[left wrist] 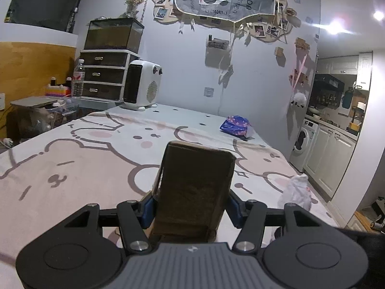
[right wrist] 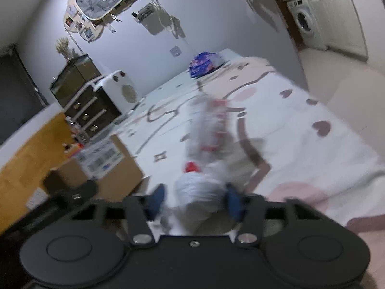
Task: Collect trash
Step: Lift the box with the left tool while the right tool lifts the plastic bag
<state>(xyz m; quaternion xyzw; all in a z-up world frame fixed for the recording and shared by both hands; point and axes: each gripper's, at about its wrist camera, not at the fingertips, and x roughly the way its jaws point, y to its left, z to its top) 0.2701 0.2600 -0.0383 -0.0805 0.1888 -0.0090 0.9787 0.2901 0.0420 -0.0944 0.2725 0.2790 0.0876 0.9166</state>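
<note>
**Box in one claw, crumpled plastic in the other**

My left claw [left wrist: 190, 207] is clenched on a brown cardboard box [left wrist: 195, 183], its blue pads pressed to the box's two sides; I hold it upright, I judge, to serve as the bin, though its mouth faces away from me and I cannot tell what is in it; my right claw [right wrist: 195, 200] has a crumpled clear plastic bottle [right wrist: 207, 149] with a red cap between its pads, the near end gripped as far as the blur lets me see, the rest stretching ahead of the claw over the bed [right wrist: 300, 159]; left of that claw stands the same box, labelled side up, just beside the bottle, presumably so the drop is short; farther ahead and right of both claws a blue tissue pack [left wrist: 234, 125] lies by the wall; beyond, at the bed's far edge, a white heater [left wrist: 142, 88], then a drawer unit [left wrist: 103, 77] with a glass tank [left wrist: 113, 33] on top, dark substrate inside.
</note>
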